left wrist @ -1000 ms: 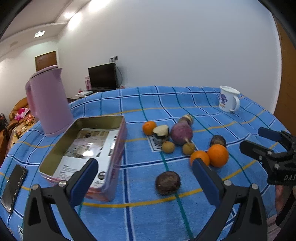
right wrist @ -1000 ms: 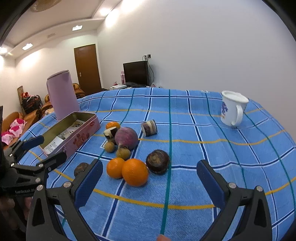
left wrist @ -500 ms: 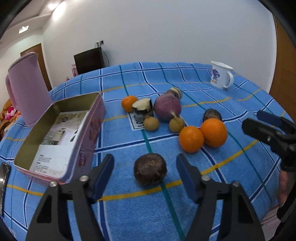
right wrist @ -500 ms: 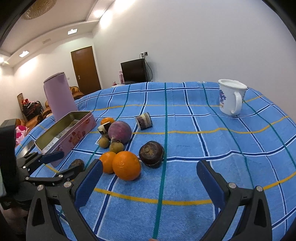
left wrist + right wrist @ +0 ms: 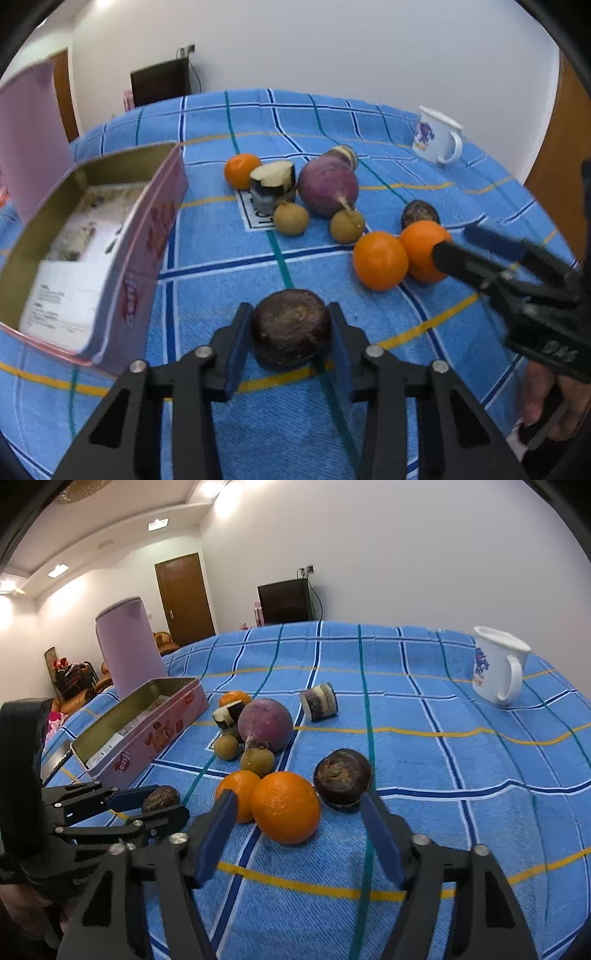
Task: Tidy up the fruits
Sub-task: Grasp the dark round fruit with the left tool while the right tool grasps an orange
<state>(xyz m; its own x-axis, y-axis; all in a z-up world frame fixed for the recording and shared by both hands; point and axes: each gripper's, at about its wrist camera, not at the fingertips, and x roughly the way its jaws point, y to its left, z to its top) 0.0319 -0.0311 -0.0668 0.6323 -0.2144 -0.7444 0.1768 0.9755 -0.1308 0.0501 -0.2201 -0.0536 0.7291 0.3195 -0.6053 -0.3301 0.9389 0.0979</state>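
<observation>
My left gripper (image 5: 291, 339) is shut on a dark brown passion fruit (image 5: 291, 332) that rests on the blue checked tablecloth; it also shows in the right wrist view (image 5: 160, 798). My right gripper (image 5: 295, 819) is open around a large orange (image 5: 286, 806), with a smaller orange (image 5: 238, 792) by its left finger and a second dark fruit (image 5: 342, 773) by its right finger. An open pink tin (image 5: 92, 236) lies left of the fruit. Further back lie a purple round fruit (image 5: 328, 190), two small brown fruits (image 5: 291, 218), a cut eggplant piece (image 5: 272, 182) and a small orange (image 5: 242, 170).
A pink kettle (image 5: 127, 651) stands behind the tin. A white mug (image 5: 496, 674) stands at the far right of the table. Another cut eggplant piece (image 5: 319, 702) lies behind the purple fruit. The table's front edge is close below both grippers.
My left gripper has moved forward and closed on the near passion fruit. My right gripper has moved forward and narrowed around the large orange.
</observation>
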